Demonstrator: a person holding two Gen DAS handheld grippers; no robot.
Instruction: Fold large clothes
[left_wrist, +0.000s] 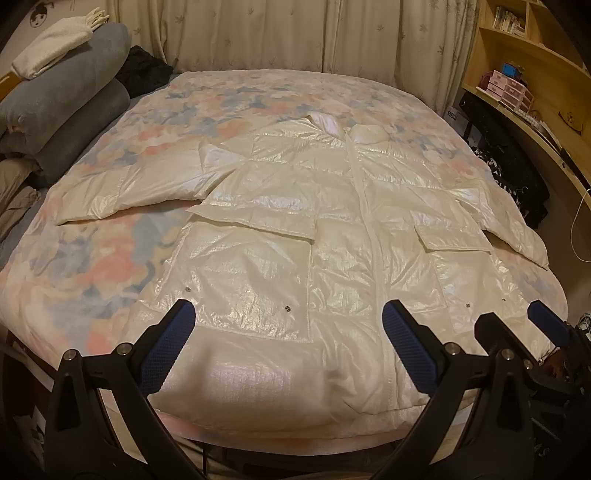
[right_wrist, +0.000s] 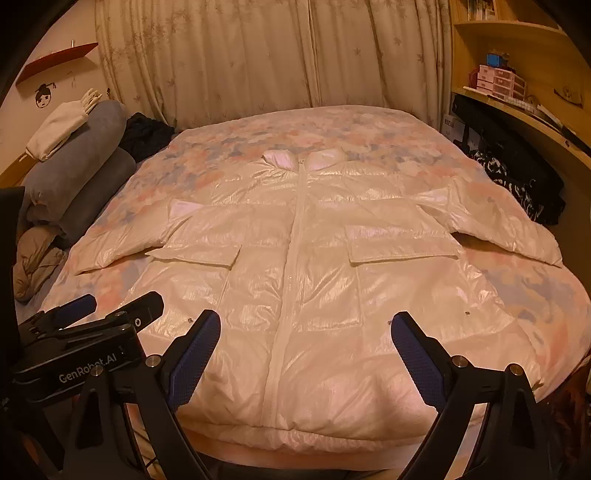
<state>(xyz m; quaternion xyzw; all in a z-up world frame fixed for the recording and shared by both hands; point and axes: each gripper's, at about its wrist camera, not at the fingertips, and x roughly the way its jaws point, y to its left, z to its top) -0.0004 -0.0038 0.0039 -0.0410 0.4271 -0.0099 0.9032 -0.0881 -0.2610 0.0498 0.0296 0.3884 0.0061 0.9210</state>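
Observation:
A large shiny white puffer jacket (left_wrist: 295, 229) lies flat and face up on the bed, zipped, collar at the far end, hem at the near edge, both sleeves spread out to the sides. It also shows in the right wrist view (right_wrist: 295, 258). My left gripper (left_wrist: 288, 325) is open and empty, hovering above the hem left of the zipper. My right gripper (right_wrist: 306, 336) is open and empty, above the hem around the zipper. The right gripper also shows in the left wrist view (left_wrist: 517, 325), and the left gripper in the right wrist view (right_wrist: 110, 306).
The bed has a floral pink and blue cover (left_wrist: 110, 266). Rolled grey blankets (left_wrist: 62, 110) with a white cloth on top lie at the left. Curtains (right_wrist: 258, 55) hang behind. A wooden shelf desk (left_wrist: 524, 74) and dark patterned clothing (right_wrist: 517, 177) are at the right.

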